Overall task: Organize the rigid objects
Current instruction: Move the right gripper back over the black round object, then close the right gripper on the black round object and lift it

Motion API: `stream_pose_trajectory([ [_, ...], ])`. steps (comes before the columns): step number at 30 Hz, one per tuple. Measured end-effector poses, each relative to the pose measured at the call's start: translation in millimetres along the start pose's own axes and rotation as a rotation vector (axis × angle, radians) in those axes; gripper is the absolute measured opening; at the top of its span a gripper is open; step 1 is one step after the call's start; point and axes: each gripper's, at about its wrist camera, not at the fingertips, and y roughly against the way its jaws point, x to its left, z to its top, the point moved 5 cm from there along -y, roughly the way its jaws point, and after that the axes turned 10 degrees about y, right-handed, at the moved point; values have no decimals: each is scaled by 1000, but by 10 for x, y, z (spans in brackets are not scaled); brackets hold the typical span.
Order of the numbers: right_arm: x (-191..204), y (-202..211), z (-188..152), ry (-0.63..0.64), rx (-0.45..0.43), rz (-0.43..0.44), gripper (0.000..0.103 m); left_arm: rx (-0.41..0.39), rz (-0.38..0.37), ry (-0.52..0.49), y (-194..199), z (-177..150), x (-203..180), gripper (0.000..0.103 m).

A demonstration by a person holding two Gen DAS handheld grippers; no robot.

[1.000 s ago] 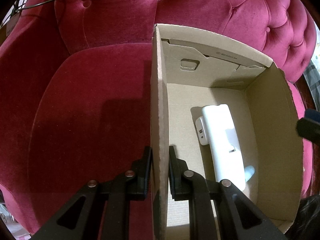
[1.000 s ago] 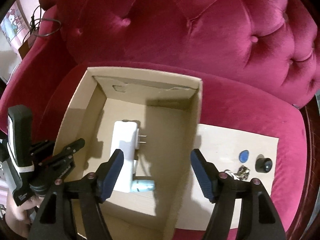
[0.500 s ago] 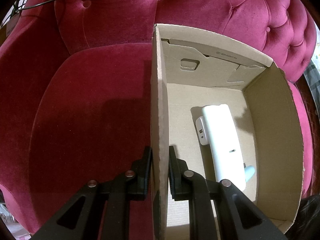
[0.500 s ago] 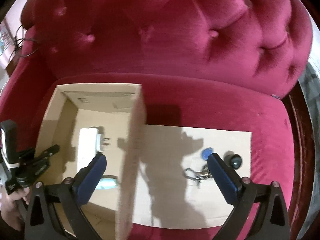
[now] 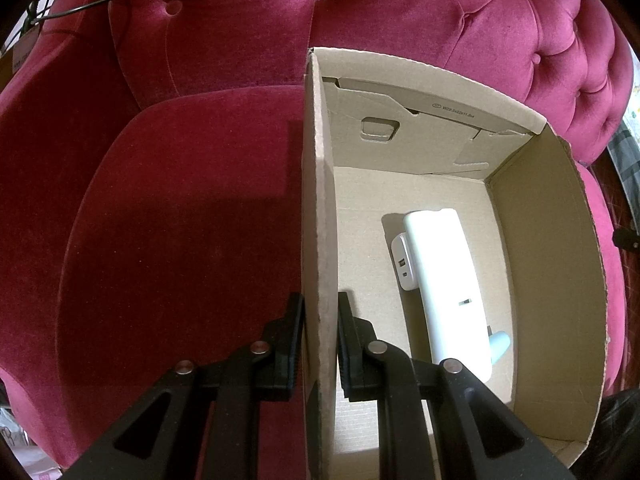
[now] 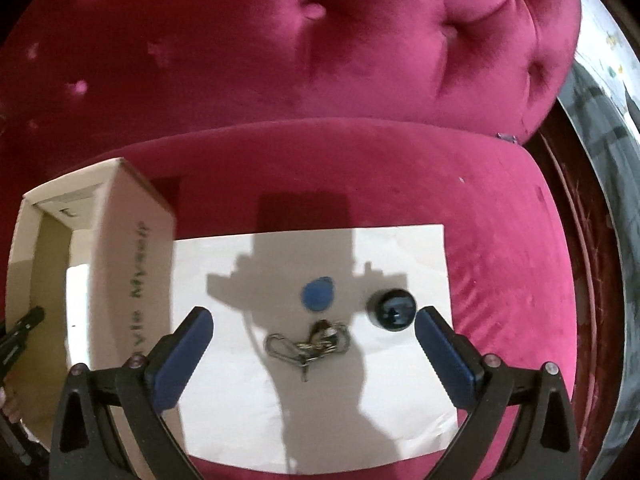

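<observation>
My left gripper (image 5: 318,344) pinches the cardboard box (image 5: 552,264) by its side wall. Inside the box lie a white device (image 5: 444,280) and a small white charger (image 5: 402,258), already stowed. My right gripper (image 6: 314,334) has just been opening and hangs wide and empty over the white sheet (image 6: 400,408) beside the box, where keys (image 6: 308,346), a blue tag (image 6: 318,294) and a black cap (image 6: 392,308) remain.

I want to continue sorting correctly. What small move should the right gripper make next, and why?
Probably lower the right gripper straight onto the key ring and close. It is open and empty, and the keys lie on the white sheet just under it, outside the cardboard box that the left gripper is shut on.
</observation>
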Motion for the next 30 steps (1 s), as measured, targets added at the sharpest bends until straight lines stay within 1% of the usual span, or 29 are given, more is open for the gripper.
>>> stream_pose_trajectory([
  [7, -326, -344, -70, -70, 45, -5, 103, 2, -3, 3, -12, 6, 6, 16],
  [13, -527, -560, -151, -129, 72, 13, 103, 2, -5, 4, -5, 13, 18, 16],
  [22, -710, -743, -181, -168, 88, 28, 102, 1, -3, 4, -1, 11, 7, 16],
  [23, -724, -762, -170, -171, 90, 33, 99, 2, -3, 3, -1, 11, 7, 16],
  [25, -733, -801, -156, -178, 98, 46, 89, 1, -3, 3, -1, 10, 7, 16],
  [26, -736, -818, -153, -179, 105, 51, 82, 1, -3, 2, 0, 10, 6, 16],
  [28, -710, -857, -166, -180, 127, 67, 64, 1, -3, 2, -2, 12, 8, 16],
  [29, -694, -869, -182, -181, 136, 67, 40, 1, -3, 2, -1, 12, 8, 16],
  [30, -683, -879, -186, -180, 141, 60, 40, 1, -3, 2, -2, 12, 6, 16],
])
